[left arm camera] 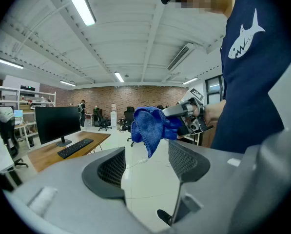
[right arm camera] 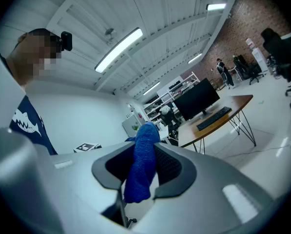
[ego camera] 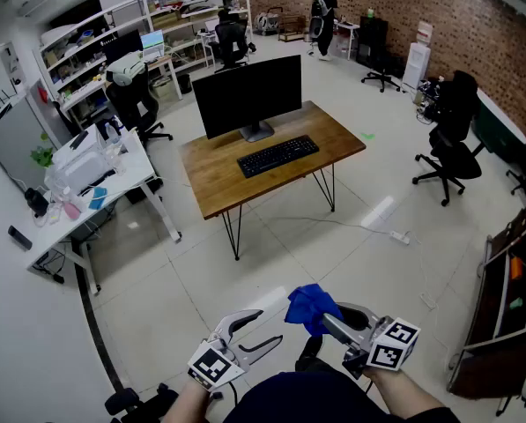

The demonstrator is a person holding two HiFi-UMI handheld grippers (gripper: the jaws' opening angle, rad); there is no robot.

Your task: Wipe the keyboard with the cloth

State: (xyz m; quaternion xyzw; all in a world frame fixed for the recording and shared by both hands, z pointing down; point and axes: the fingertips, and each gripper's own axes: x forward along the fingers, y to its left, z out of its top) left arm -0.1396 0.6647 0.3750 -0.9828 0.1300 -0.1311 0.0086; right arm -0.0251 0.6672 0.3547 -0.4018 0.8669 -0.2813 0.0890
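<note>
A black keyboard [ego camera: 277,156] lies on a wooden desk [ego camera: 333,136] in front of a dark monitor [ego camera: 248,94], far ahead of me across the floor. The blue cloth [ego camera: 311,307] is pinched in my right gripper [ego camera: 327,322], whose jaws are shut on it; in the right gripper view the blue cloth [right arm camera: 141,160] hangs between the jaws. My left gripper [ego camera: 255,331] is held low beside it, open and holding nothing. From the left gripper view the cloth [left arm camera: 150,126] shows beyond the open jaws, with the keyboard [left arm camera: 75,147] far off at left.
A white table [ego camera: 86,192] with clutter stands left of the desk. Office chairs [ego camera: 448,152] sit at right, shelving [ego camera: 514,324] at the right edge. Tiled floor [ego camera: 271,254] lies between me and the desk. A person [ego camera: 322,16] stands far back.
</note>
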